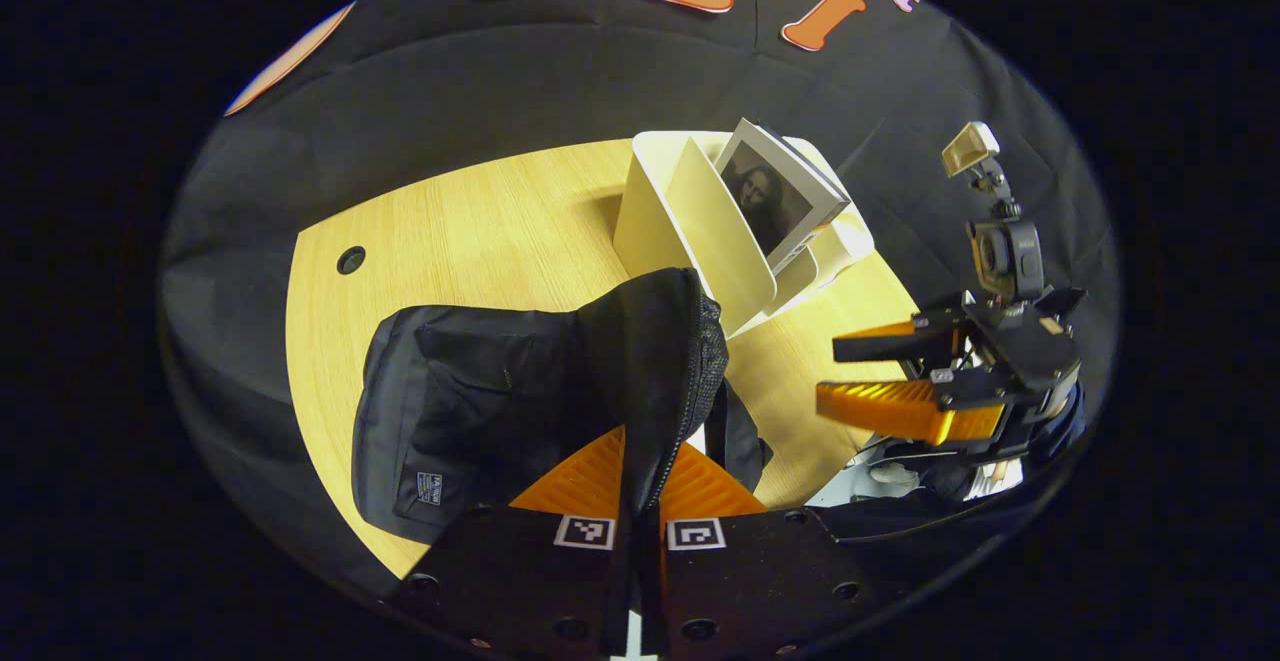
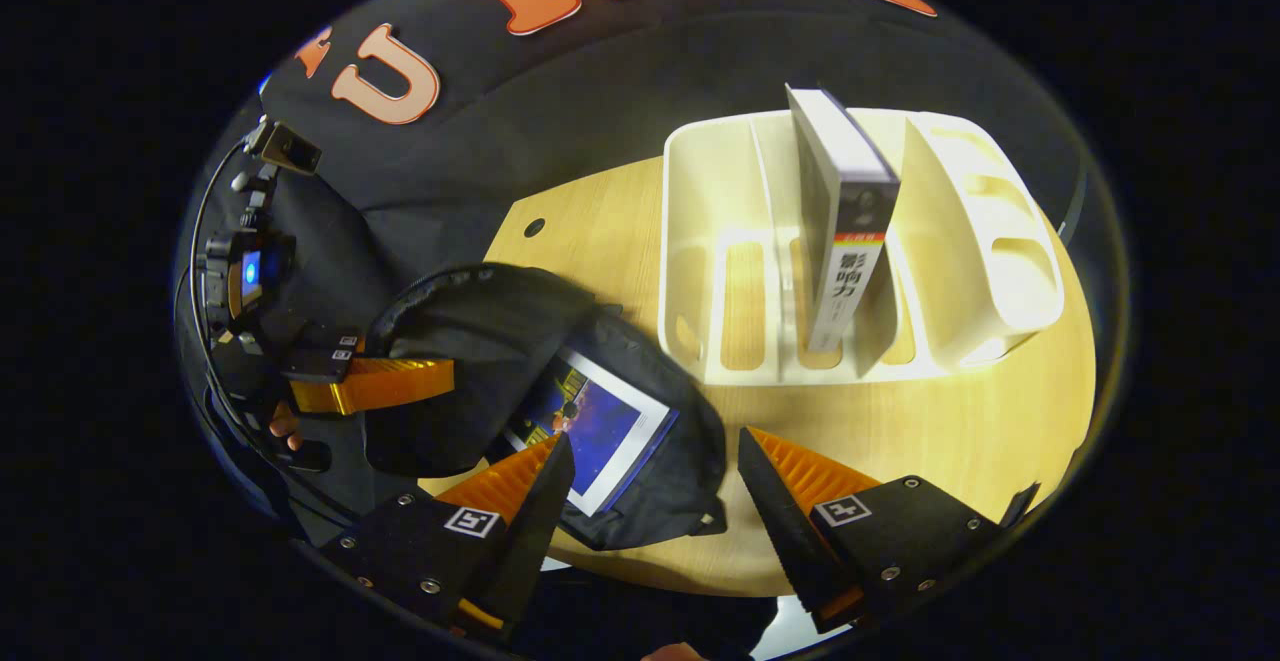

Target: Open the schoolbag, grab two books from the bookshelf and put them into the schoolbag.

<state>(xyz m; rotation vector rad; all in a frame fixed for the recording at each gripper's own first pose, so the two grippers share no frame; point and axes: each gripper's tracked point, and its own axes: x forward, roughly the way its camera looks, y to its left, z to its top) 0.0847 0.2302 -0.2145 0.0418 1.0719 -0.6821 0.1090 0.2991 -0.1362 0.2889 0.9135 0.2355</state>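
The left gripper [image 1: 640, 481] is clamped on the schoolbag [image 1: 520, 391] flap. The right gripper [image 2: 650, 481], fingers apart, is nearer the remaining book [image 2: 845, 231], standing upright ahead of them in the bookshelf [image 2: 720, 241].

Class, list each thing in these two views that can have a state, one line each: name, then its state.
schoolbag: open, flap held up
left gripper: shut on the schoolbag flap
right gripper: open, empty
blue-covered book: lying inside the schoolbag
grey book: upright, leaning in a slot of the bookshelf
bookshelf: standing on the table, other slots empty
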